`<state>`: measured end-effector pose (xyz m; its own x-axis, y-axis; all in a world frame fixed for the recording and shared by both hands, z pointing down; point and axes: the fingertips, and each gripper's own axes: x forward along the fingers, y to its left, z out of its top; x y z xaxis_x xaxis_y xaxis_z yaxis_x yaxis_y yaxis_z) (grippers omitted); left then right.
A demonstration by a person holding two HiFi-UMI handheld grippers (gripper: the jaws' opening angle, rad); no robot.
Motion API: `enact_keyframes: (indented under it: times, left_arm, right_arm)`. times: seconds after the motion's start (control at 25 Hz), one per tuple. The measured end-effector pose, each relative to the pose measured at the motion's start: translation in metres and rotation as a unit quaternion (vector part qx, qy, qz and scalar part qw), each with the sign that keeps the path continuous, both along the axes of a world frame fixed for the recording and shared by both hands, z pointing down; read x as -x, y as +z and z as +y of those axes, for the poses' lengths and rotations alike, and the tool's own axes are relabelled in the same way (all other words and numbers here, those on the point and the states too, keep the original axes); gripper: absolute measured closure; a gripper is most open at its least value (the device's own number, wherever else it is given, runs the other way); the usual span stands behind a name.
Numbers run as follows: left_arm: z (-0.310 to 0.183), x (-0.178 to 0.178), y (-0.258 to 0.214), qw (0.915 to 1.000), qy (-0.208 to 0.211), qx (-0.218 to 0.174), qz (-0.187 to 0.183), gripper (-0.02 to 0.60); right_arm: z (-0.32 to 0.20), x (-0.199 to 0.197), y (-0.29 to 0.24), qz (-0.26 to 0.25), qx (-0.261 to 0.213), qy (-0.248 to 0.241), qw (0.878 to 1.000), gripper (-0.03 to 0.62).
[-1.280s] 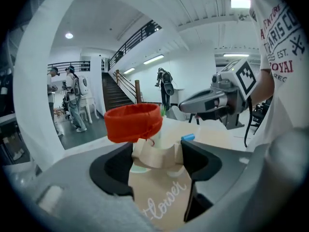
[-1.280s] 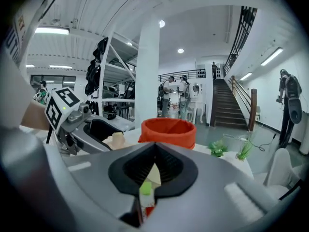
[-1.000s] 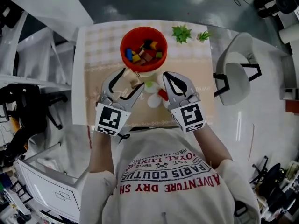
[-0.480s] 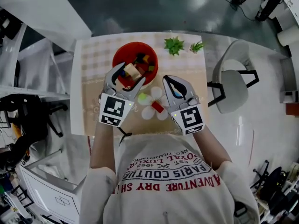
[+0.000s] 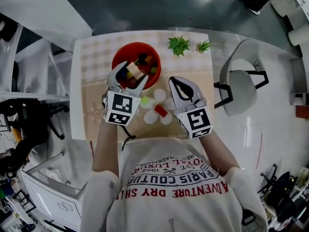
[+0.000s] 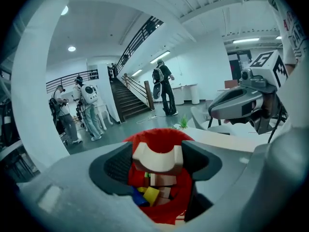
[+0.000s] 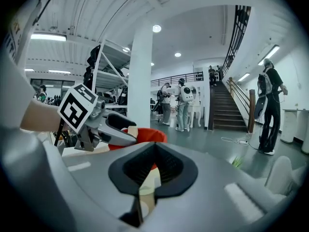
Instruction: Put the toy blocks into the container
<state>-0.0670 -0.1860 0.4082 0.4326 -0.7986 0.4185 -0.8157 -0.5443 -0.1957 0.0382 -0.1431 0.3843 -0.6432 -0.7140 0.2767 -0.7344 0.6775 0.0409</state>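
A red bowl [image 5: 136, 62] with several coloured blocks in it stands at the back of the table. My left gripper [image 5: 131, 75] hangs over the bowl, shut on a pale wooden arch block [image 5: 134, 71]. In the left gripper view the arch block [image 6: 158, 157] sits across the pads, with the red bowl [image 6: 166, 209] below it. My right gripper [image 5: 175, 80] is shut and empty, to the right of a white flower-shaped tray [image 5: 158, 96]. On the tray lie a red block [image 5: 161, 111] and a green block [image 5: 144, 100]. In the right gripper view the right gripper [image 7: 153, 172] shows its pads together.
Two small green plants [image 5: 179, 45] [image 5: 203, 46] stand at the table's far right corner. A white chair [image 5: 241, 85] is just right of the table. A patterned cloth [image 5: 96, 98] covers the tabletop. People stand by a staircase in the background.
My left gripper has carried the arch block from in front of the bowl to over it. The right gripper has drawn away from the red block toward the right.
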Motion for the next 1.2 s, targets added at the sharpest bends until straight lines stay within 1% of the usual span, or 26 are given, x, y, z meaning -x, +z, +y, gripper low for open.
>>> enact_keyframes:
  times: [0.04,0.08,0.12,0.16,0.32,0.52,0.68,0.8,0.96,1.08,1.2]
  left_arm:
    - [0.000,-0.001,-0.001,1.0000,-0.004,-0.001,0.007,0.247]
    - [0.001,-0.001,-0.004,0.9998,-0.008,-0.003,0.020,0.212]
    - [0.002,-0.001,-0.007,0.9994,-0.012,-0.005,0.033,0.195]
    - [0.004,0.000,-0.011,0.9989,-0.015,-0.009,0.042,0.190]
    - [0.019,0.003,-0.021,0.9980,-0.015,-0.031,0.053,0.190]
    - [0.060,-0.005,-0.023,0.9962,0.021,-0.047,0.070,0.190]
    - [0.093,-0.007,-0.011,0.9960,0.034,-0.049,0.067,0.192]
    - [0.108,0.000,0.009,0.9969,0.024,-0.032,0.068,0.192]
    - [0.122,0.008,0.047,0.9972,0.002,0.009,0.074,0.192]
    - [0.128,0.007,0.077,0.9960,-0.001,0.044,0.078,0.193]
    - [0.127,0.002,0.105,0.9946,0.001,0.074,0.073,0.193]
  right_arm:
    - [0.001,0.000,0.000,0.002,-0.001,-0.001,1.000,0.593]
    - [0.003,0.001,-0.001,0.003,-0.002,-0.003,1.000,0.593]
    - [0.005,0.001,-0.001,0.003,-0.003,-0.005,1.000,0.594]
    - [0.006,0.002,-0.002,0.004,-0.004,-0.007,1.000,0.592]
    - [0.015,0.005,-0.006,0.009,-0.013,-0.015,1.000,0.593]
    - [0.035,0.009,-0.001,0.012,-0.012,-0.027,0.999,0.594]
    - [0.047,0.013,0.009,0.010,0.003,-0.029,1.000,0.594]
    - [0.054,0.016,0.023,0.015,0.017,-0.030,0.999,0.593]
    - [0.065,0.019,0.041,0.023,0.037,-0.029,0.999,0.592]
    - [0.070,0.019,0.050,0.028,0.046,-0.028,0.998,0.593]
    - [0.071,0.017,0.058,0.035,0.052,-0.024,0.998,0.593]
